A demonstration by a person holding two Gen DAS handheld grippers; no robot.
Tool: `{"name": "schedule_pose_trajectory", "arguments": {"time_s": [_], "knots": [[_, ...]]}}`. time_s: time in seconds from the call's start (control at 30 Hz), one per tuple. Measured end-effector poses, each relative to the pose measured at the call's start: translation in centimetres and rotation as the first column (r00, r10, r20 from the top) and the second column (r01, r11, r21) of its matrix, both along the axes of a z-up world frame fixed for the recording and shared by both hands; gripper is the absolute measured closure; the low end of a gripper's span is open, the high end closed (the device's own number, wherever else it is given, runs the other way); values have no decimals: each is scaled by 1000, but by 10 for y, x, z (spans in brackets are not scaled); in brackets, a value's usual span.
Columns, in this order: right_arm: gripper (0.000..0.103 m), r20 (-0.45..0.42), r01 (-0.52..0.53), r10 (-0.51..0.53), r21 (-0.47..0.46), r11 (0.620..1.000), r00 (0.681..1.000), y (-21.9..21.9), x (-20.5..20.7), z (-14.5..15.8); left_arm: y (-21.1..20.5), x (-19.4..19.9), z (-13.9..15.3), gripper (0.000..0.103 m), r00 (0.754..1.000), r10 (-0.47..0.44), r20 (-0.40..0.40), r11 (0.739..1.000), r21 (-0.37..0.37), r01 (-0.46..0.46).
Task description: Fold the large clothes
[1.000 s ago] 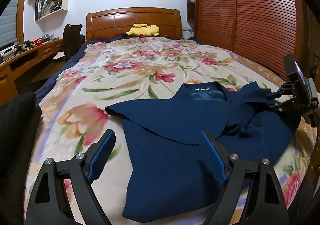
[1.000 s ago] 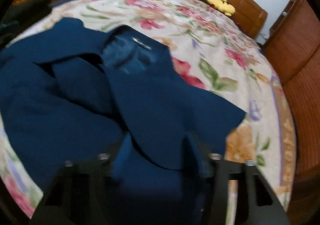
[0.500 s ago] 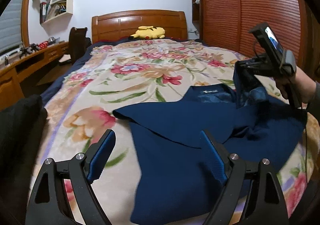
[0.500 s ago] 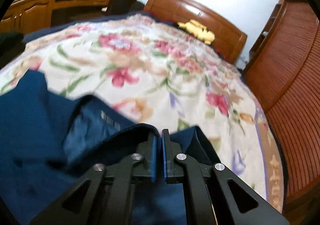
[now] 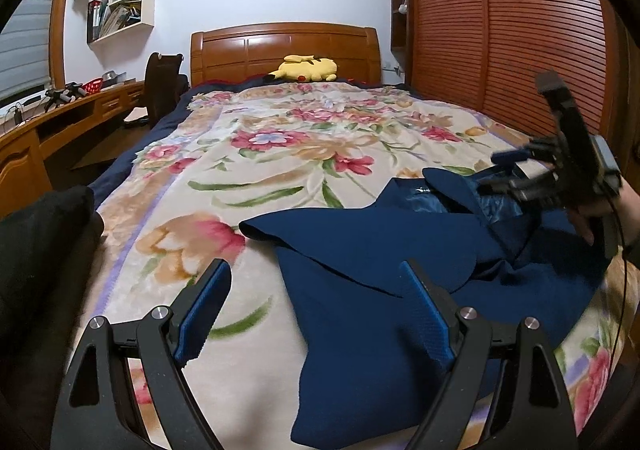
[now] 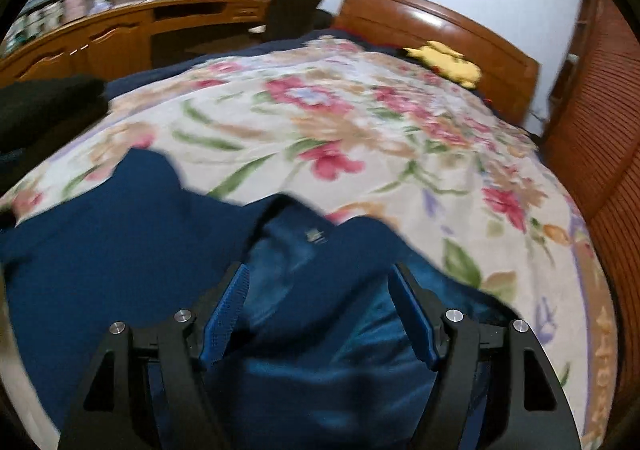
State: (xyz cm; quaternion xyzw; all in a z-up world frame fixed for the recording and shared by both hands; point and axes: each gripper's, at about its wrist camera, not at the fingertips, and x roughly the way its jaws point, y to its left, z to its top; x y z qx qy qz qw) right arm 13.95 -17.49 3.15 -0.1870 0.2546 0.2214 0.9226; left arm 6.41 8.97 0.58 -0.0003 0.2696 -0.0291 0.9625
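A large navy blue garment (image 5: 380, 282) lies on the floral bedspread (image 5: 280, 154), its left side folded in, its collar and shiny lining (image 6: 304, 250) showing at the right. My left gripper (image 5: 316, 286) is open and empty, hovering over the garment's near left edge. My right gripper (image 6: 318, 278) is open just above the collar and lining, holding nothing. It also shows in the left wrist view (image 5: 516, 178), held by a hand at the right.
A yellow plush toy (image 5: 306, 68) lies by the wooden headboard (image 5: 284, 46). A black cloth pile (image 5: 36, 234) sits at the bed's left edge. A desk (image 5: 48, 122) and chair (image 5: 162, 82) stand left. A slatted wardrobe (image 5: 500, 22) runs along the right.
My right gripper, shut on the garment's right side and lifting it half a second ago, has opened and let it drop near the collar. My left gripper stayed open.
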Motion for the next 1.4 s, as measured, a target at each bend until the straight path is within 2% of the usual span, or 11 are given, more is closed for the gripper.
{"name": "schedule_pose_trajectory", "arguments": {"time_s": [0.3, 0.47, 0.73, 0.83, 0.9, 0.93, 0.97, 1.07, 1.27, 1.33, 1.4], "knots": [[29, -59, -205, 201, -77, 976, 978, 30, -27, -17, 2, -1, 1, 17, 1000, 7, 3, 1000, -7, -7], [29, -121, -248, 233, -130, 960, 965, 41, -26, -29, 6, -2, 2, 17, 1000, 13, 0, 1000, -13, -13], [29, -18, -174, 175, -215, 961, 984, 60, -9, -27, 8, -3, 3, 17, 1000, 16, 2, 1000, -15, -16], [29, 33, -167, 175, -180, 970, 984, 63, -5, -18, 9, -3, 3, 17, 1000, 16, -1, 1000, -11, -16], [52, 43, -206, 213, -128, 970, 976, 62, -4, -12, 9, -1, 3, 17, 1000, 17, -3, 1000, -11, -17], [81, 34, -225, 230, -105, 969, 973, 62, 0, -8, 9, -1, 3, 17, 1000, 18, -4, 1000, -12, -18], [98, 28, -219, 223, -91, 971, 974, 62, 6, -6, 9, -1, 3, 17, 1000, 18, -4, 1000, -12, -18], [98, 22, -197, 197, -24, 980, 980, 57, 25, 5, 9, 0, 3, 17, 1000, 15, -7, 1000, -10, -15], [98, 42, 37, -38, 32, 999, 998, 42, 83, 20, 4, 3, -2, 17, 1000, 5, -17, 1000, 2, -5], [98, 54, 184, -185, 19, 983, 981, 36, 101, 20, 3, 4, -4, 17, 1000, 5, -21, 1000, 9, -5], [86, 40, 300, -301, 34, 953, 953, 26, 115, 23, 3, 5, -5, 17, 1000, 6, -26, 1000, 10, -5]]}}
